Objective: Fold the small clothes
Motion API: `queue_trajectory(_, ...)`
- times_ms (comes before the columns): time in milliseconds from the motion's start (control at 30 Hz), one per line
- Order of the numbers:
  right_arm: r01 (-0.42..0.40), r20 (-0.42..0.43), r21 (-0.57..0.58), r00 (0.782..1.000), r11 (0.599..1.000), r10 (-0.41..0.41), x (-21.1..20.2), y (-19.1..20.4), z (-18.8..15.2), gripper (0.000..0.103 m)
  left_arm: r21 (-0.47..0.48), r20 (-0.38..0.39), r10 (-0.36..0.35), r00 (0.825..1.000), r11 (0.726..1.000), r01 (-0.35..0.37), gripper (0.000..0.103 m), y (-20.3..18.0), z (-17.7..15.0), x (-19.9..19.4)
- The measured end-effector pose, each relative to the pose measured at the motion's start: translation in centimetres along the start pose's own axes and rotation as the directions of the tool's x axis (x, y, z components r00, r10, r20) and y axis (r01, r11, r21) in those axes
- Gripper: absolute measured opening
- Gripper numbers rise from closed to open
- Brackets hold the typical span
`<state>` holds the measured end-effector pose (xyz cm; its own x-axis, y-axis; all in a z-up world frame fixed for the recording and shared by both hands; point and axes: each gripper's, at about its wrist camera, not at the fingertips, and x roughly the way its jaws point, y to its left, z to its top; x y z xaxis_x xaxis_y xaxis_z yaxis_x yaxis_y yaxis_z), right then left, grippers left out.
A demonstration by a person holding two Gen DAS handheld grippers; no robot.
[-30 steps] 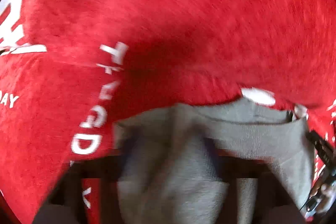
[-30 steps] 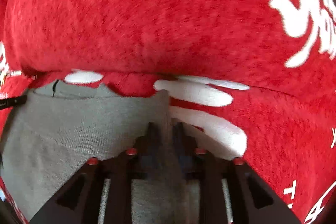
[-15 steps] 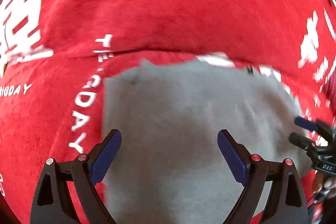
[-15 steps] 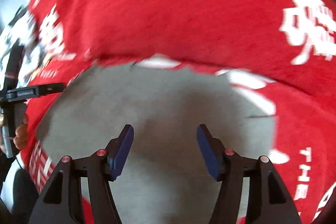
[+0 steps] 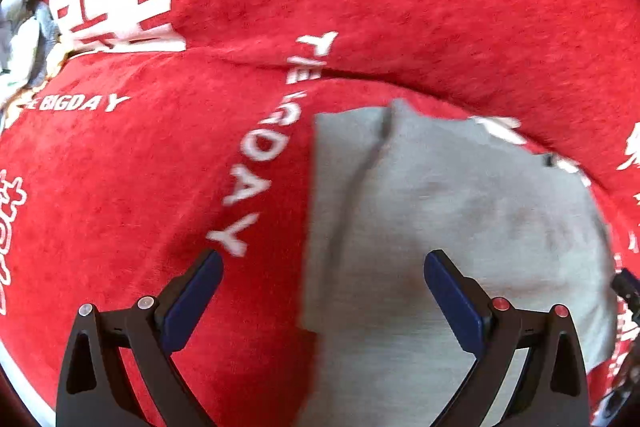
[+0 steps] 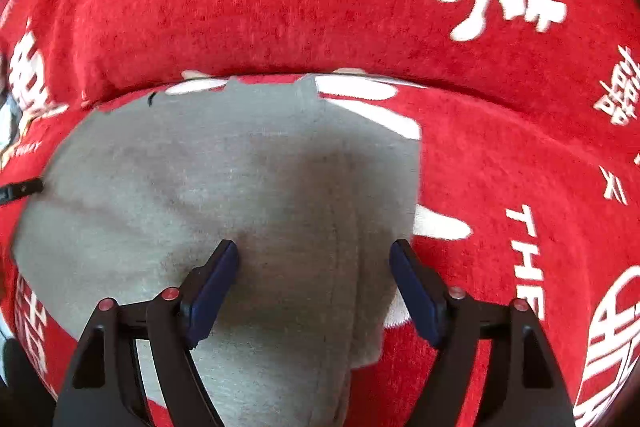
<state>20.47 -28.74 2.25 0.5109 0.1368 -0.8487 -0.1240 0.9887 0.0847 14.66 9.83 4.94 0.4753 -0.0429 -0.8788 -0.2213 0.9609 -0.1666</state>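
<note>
A small grey knit garment (image 5: 460, 211) lies folded flat on a red plush blanket (image 5: 160, 187) with white lettering. My left gripper (image 5: 320, 267) hovers above the garment's left edge, its jaws wide and still opening, nothing pinched between the blue pads (image 5: 452, 299). In the right wrist view the same grey garment (image 6: 208, 179) fills the lower middle. My right gripper (image 6: 314, 267) hangs over its right part near a vertical seam. Its jaws are opening and the blue pads (image 6: 416, 291) press on nothing.
A raised fold of the red blanket (image 6: 280, 7) runs across behind the garment. A heap of pale and dark clothes (image 5: 24, 39) shows at the far left edge. The tip of the other gripper (image 6: 20, 189) pokes in at the left.
Both grippers let go of the grey garment, opened wide and drew back from it. The garment now lies flat on the blanket. The left wrist view has slid to the left.
</note>
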Motion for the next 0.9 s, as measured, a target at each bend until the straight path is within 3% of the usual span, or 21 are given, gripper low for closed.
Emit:
queue_trajectory(200, -0.075, 0.031, -0.001, 0.997, 0.997, 0.075, 2.2, 4.9, 3.7, 0.08, 0.148, 0.0, -0.056, 0.998, 0.987, 0.055, 0.102, -8.6, 1.4, 1.6)
queue_trajectory(267, -0.069, -0.028, -0.042, 0.997, 0.997, 0.068, 4.8, 6.1, 4.3, 0.08, 0.192, -0.04, 0.024, 0.999, 0.981, -0.016, 0.102, -9.6, 1.9, 3.9)
queue_trajectory(300, -0.017, -0.073, -0.067, 0.997, 0.998, 0.012, 6.5, 6.1, 4.2, 0.08, 0.206, -0.073, 0.079, 0.994, 0.977, -0.062, 0.103, -9.4, 1.9, 5.2)
queue_trajectory(333, 0.008, -0.083, -0.074, 0.996, 0.997, -0.014, 6.8, 5.8, 4.0, 0.08, 0.198, -0.08, 0.052, 0.995, 0.979, -0.036, 0.103, -8.9, 2.0, 5.4)
queue_trajectory(367, -0.014, -0.046, -0.056, 0.999, 0.998, 0.011, 6.6, 4.8, 3.7, 0.08, 0.176, -0.073, 0.016, 0.997, 0.984, -0.002, 0.103, -8.2, 2.2, 5.1)
queue_trajectory(467, 0.065, -0.023, 0.026, 0.998, 0.998, -0.065, 5.2, 2.0, 3.0, 0.08, 0.128, -0.008, 0.071, 0.997, 0.989, -0.07, 0.103, -5.0, 2.7, 2.0)
queue_trajectory(533, 0.109, -0.007, 0.038, 0.994, 0.993, -0.109, 3.8, 1.5, 2.5, 0.08, 0.079, 0.022, 0.023, 0.999, 0.997, -0.025, 0.103, -2.2, 2.5, 0.2)
queue_trajectory(700, 0.041, 0.081, 0.011, 0.996, 0.999, -0.042, 0.8, 3.2, 0.7, 0.081, -0.121, -0.099, -0.086, 0.991, 0.99, 0.074, 0.103, 4.3, 1.1, 0.7)
queue_trajectory(800, 0.029, 0.102, -0.018, 0.994, 0.999, -0.027, 1.3, 5.3, -0.4, 0.081, -0.186, -0.13, -0.153, 0.98, 0.974, 0.128, 0.103, 4.2, 0.1, 1.4)
queue_trajectory(900, 0.017, 0.087, -0.031, 0.996, 0.999, -0.014, 1.9, 6.6, -1.6, 0.081, -0.184, -0.17, -0.209, 0.963, 0.967, 0.177, 0.103, 2.7, -0.3, 2.6)
